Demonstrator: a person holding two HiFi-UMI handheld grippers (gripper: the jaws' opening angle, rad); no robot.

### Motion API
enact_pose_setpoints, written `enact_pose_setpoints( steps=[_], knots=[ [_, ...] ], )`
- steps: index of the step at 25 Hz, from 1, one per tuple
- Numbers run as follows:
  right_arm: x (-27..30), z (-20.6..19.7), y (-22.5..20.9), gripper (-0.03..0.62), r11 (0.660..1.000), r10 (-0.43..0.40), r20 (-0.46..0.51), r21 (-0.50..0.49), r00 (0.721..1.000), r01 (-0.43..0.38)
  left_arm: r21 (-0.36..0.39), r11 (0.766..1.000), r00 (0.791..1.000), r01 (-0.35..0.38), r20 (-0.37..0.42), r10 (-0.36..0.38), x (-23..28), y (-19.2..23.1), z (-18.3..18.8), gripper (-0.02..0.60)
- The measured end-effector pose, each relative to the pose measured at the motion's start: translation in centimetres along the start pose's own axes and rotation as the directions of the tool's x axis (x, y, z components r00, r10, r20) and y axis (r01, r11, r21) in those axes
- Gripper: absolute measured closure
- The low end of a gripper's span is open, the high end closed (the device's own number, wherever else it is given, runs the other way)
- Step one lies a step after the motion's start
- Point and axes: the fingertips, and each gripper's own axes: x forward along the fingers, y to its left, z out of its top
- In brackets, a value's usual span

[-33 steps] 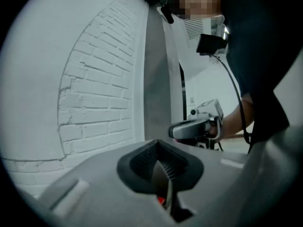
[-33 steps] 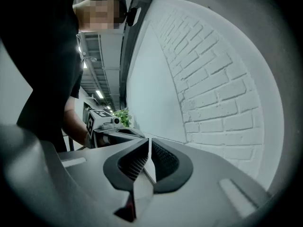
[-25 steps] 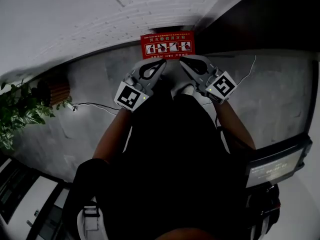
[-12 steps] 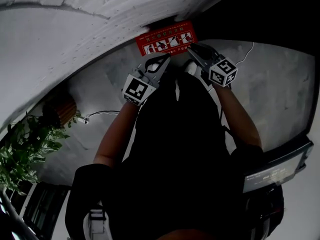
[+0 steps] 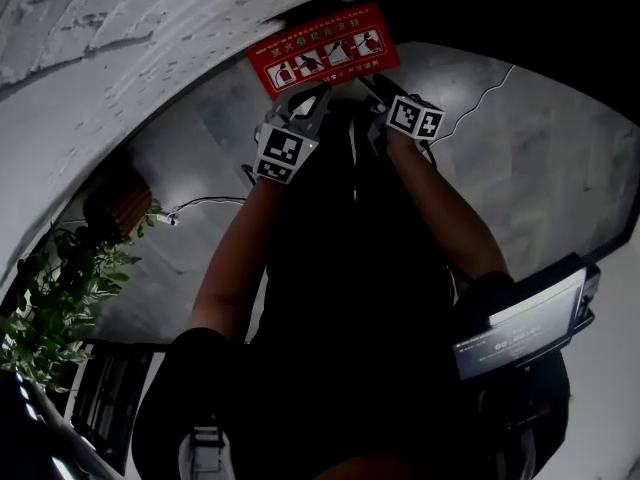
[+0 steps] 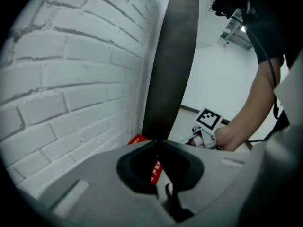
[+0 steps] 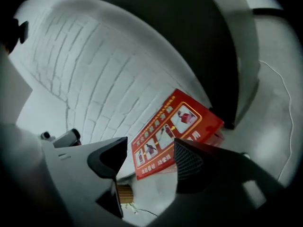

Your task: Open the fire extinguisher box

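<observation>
The red fire extinguisher box (image 5: pixel 322 50) stands on the floor against the white brick wall, its lid printed with instruction pictures. In the right gripper view the box (image 7: pixel 176 126) lies beyond the jaws. My right gripper (image 7: pixel 150 151) is opening, its jaws wide apart with nothing between them. In the head view it (image 5: pixel 368 86) hangs just before the box's right part. My left gripper (image 5: pixel 320 92) hovers at the box's front edge. In its own view its tips (image 6: pixel 157 141) meet, shut on nothing, with the red box (image 6: pixel 138 139) just behind.
A white brick wall (image 5: pixel 120 48) runs along the left. A dark pillar (image 6: pixel 173 56) rises beside the box. A cable (image 5: pixel 200 206) crosses the grey floor, and a potted plant (image 5: pixel 50 308) stands at the lower left. A device with a screen (image 5: pixel 520 333) hangs at my right side.
Both grippers have moved forward and closer together, up to the red box. The head view has swung, so the box now sits tilted near the top edge.
</observation>
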Motion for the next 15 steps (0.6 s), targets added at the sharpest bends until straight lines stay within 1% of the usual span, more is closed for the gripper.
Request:
enact_pose_setpoints(
  steps=[2,4,7,10,12,15],
  knots=[
    [0.6,-0.5,-2.7,0.289,0.99,-0.055,0.039,0.132,0.998,0.049,-0.013,1.0,0.999,-0.008,-0.037,0.008,1.5,0.1,-1.7,0.578],
    [0.9,-0.8,-4.5,0.287,0.975,-0.093,0.069,0.211,0.993,0.077,-0.02,1.0,0.998,-0.011,-0.068,0.01,2.8,0.0,-3.1,0.578],
    [1.1,-1.6,-6.4,0.287,0.963,-0.119,0.08,0.252,0.99,0.095,-0.041,0.999,0.994,-0.022,-0.105,0.018,4.6,-0.4,-5.0,0.578],
    [2.2,-2.2,-8.0,0.287,0.954,-0.124,0.076,0.283,0.989,0.098,-0.075,0.995,0.988,-0.059,-0.144,0.048,6.8,0.0,-7.0,0.578],
    [3.0,-2.7,-8.8,0.287,0.941,-0.132,0.077,0.323,0.988,0.1,-0.089,0.993,0.984,-0.076,-0.167,0.061,8.1,0.2,-8.2,0.578],
    [3.9,-3.3,-9.7,0.287,0.924,-0.147,0.086,0.368,0.985,0.106,-0.107,0.991,0.982,-0.078,-0.181,0.058,9.2,-0.3,-9.3,0.578]
  ],
)
